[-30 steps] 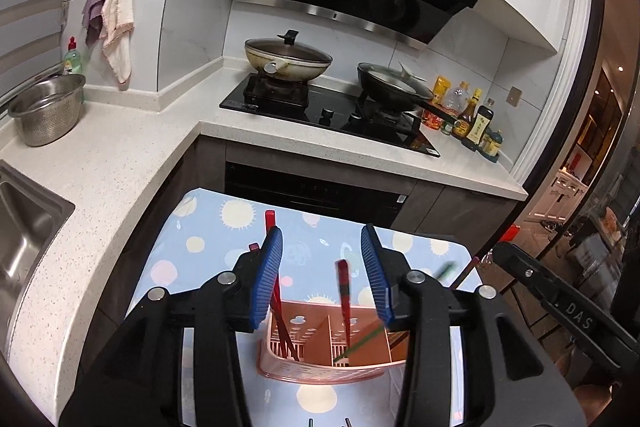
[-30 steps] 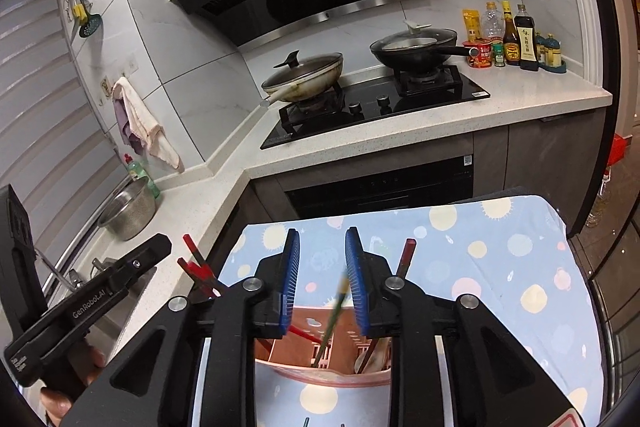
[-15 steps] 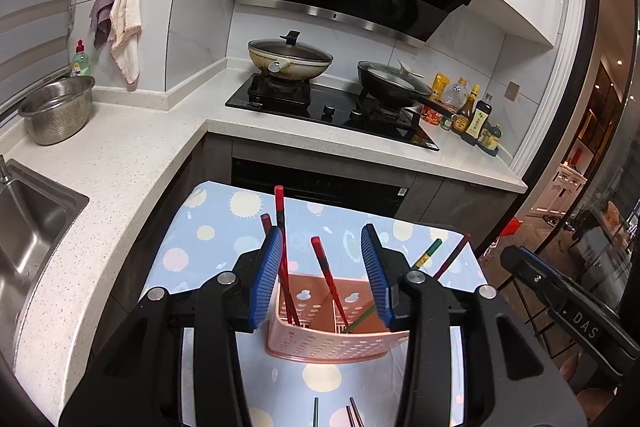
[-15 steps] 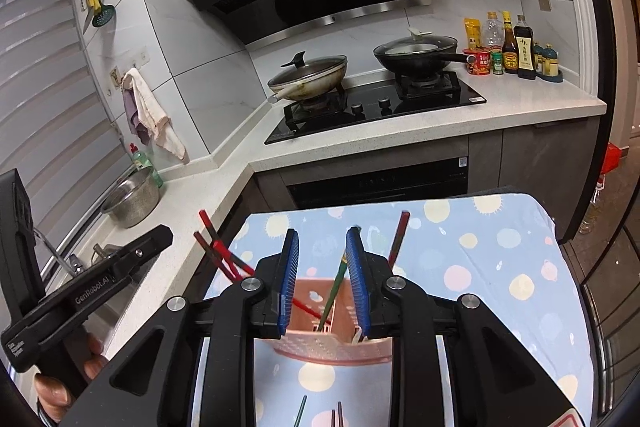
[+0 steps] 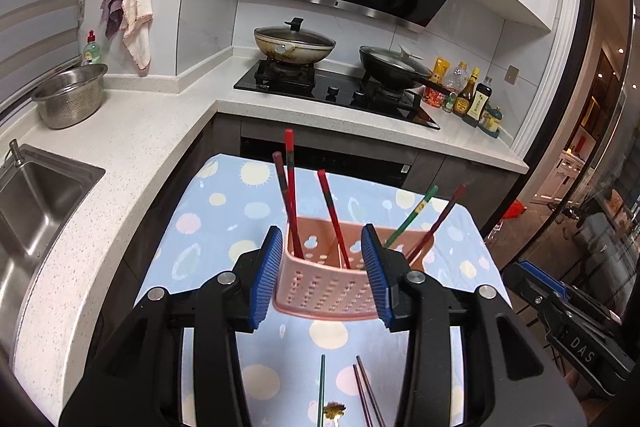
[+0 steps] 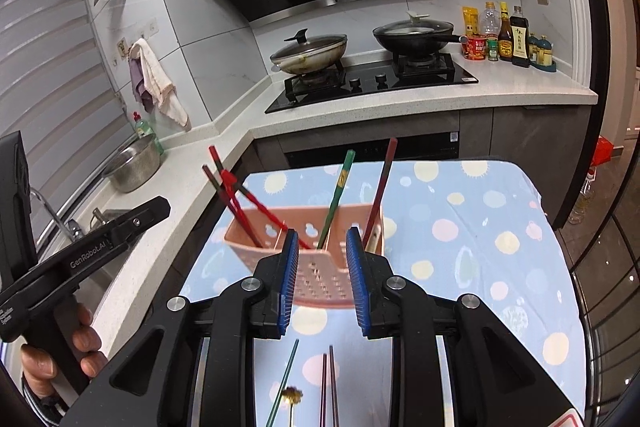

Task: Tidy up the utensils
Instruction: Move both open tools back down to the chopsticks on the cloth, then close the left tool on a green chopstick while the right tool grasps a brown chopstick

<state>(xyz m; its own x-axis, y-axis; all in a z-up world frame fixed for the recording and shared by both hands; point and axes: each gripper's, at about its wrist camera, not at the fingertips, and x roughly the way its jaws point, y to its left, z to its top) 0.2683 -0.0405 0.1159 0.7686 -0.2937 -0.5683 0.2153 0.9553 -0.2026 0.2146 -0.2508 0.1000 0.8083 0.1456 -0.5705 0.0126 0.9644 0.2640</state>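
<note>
A pink perforated utensil basket (image 5: 328, 287) (image 6: 320, 279) stands on a table with a blue dotted cloth (image 5: 224, 223). Red chopsticks (image 5: 290, 187) lean in its left compartment. A green chopstick (image 5: 412, 215) and a dark red one (image 5: 440, 219) lean at its right. On the cloth nearer to me lie a green chopstick (image 5: 321, 387), a dark pair (image 5: 366, 391) and a gold-tipped piece (image 5: 334, 409). My left gripper (image 5: 322, 239) and right gripper (image 6: 322, 239) both hover short of the basket, open, with nothing between their blue pads.
An L-shaped white counter (image 5: 132, 131) wraps behind the table, with a sink (image 5: 36, 203), a steel colander (image 5: 70, 99), a hob with two lidded pans (image 5: 336, 91) and sauce bottles (image 5: 468, 99). A hand (image 6: 60, 359) holds the left gripper's handle.
Both grippers have drawn back from the basket toward me. The whole basket and the loose chopsticks on the cloth now show. Jaw gaps look unchanged.
</note>
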